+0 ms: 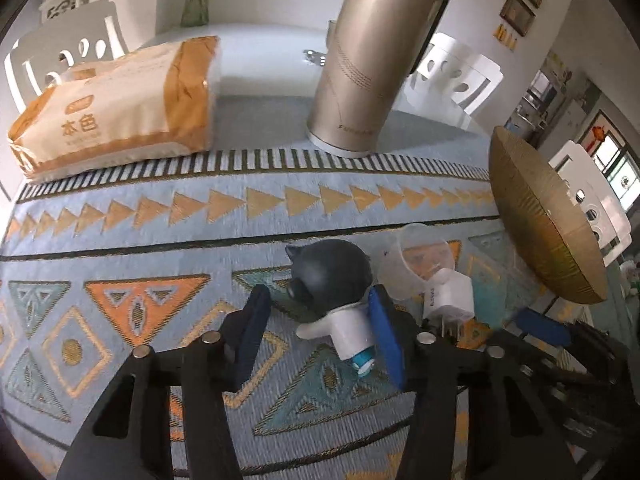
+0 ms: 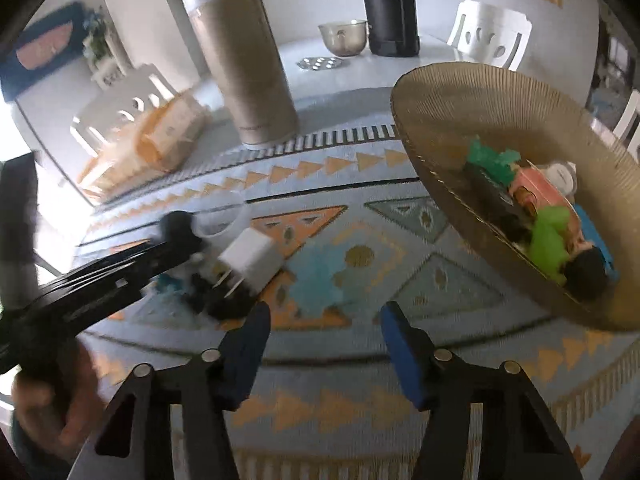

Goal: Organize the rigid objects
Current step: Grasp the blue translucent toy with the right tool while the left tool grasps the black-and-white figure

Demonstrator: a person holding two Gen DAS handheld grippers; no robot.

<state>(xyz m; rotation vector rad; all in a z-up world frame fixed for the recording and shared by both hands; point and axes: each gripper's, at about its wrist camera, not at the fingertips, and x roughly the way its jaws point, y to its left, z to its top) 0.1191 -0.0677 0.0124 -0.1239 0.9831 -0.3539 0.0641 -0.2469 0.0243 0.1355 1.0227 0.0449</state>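
On the patterned mat (image 1: pixel 160 216), the pig toy (image 1: pixel 332 280) lies between your left gripper's (image 1: pixel 320 320) fingers; the right pad touches it, the left stands clear, so it is not clamped. Just right of the toy sit a clear cup (image 1: pixel 416 256) and white charger (image 1: pixel 448 296). Your right gripper (image 2: pixel 324 340) gapes over bare mat, the toy-filled bowl (image 2: pixel 460 120) well right.

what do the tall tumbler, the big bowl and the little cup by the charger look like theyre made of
Tall tumbler: probably metal, a brushed champagne satin with soft streak highlights, and a white base ring.
Big bowl: amber-tinted ribbed glass or plastic; fine radial ridges, and it looks slightly see-through, so I can't say which.
Little cup: frosted translucent plastic, likely; the mat's orange pattern shows through its wall.
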